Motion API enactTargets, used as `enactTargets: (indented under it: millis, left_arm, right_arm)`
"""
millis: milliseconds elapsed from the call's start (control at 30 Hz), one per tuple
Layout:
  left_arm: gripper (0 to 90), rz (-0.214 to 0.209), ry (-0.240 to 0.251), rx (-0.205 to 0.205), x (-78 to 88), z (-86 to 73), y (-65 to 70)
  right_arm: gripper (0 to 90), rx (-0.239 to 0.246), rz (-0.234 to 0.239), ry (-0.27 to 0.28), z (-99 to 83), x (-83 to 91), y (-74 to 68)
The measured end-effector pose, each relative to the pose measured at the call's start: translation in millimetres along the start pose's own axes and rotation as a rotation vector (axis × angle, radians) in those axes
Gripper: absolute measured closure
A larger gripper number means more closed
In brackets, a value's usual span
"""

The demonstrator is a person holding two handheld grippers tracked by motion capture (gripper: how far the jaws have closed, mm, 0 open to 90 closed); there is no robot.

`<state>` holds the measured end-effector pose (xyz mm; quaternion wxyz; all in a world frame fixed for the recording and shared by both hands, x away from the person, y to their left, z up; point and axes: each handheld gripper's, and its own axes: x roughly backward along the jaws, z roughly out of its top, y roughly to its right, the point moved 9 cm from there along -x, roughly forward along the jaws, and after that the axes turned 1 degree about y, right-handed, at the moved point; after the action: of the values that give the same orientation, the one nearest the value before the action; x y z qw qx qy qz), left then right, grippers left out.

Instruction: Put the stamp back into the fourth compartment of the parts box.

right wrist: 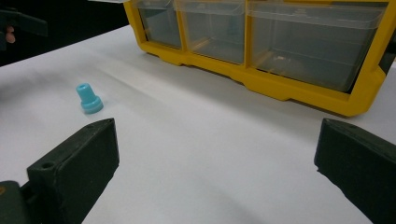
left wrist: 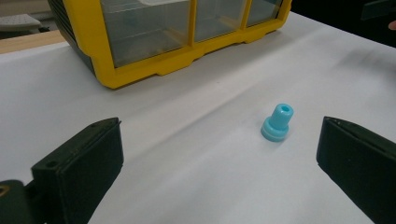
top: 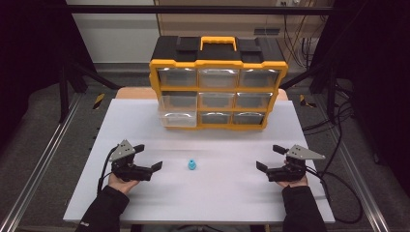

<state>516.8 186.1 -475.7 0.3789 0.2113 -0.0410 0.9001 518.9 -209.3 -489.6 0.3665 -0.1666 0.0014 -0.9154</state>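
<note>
Leftmost, my left gripper (top: 148, 157) rests on the white table (top: 227, 193), well to the left of the small blue plastic bushing (top: 192, 165), which I take as my landmark. Its jaws stand wide apart and hold nothing; in the left gripper view (left wrist: 219, 163) the bushing (left wrist: 278, 122) sits on the table ahead of them, nearer the jaw on that view's right side but apart from both.

That bushing stands upright on its broad flange, narrow neck up, with a hole in its top, alone on the bare white surface about midway between my two grippers.

Beyond the bushing, toward the far edge of the table, stands the yellow-and-black drawer organizer (top: 218, 84), three rows of three clear drawers with a yellow handle on top. Its lower-left drawer (top: 177, 118) is pulled out a little toward the bushing.

Right of the bushing, well apart from it, my right gripper (top: 270, 157) rests on the table, jaws also spread wide and empty. In the right gripper view (right wrist: 217, 168) the bushing (right wrist: 89, 98) lies off toward that view's left, ahead of the jaws.
</note>
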Motion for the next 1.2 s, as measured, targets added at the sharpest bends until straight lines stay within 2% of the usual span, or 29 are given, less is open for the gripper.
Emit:
enactTargets:
  millis: [733,1200]
  left_arm:
    - [0.0,-0.010,-0.019,0.002,-14.9,10.7,17.5]
    - [0.0,-0.035,-0.038,-0.015,-27.3,16.7,30.3]
  right_arm:
    - [0.5,0.007,0.002,-0.011,-2.0,-1.3,-0.7]
    - [0.5,0.009,0.003,-0.013,-2.3,-1.4,-0.8]
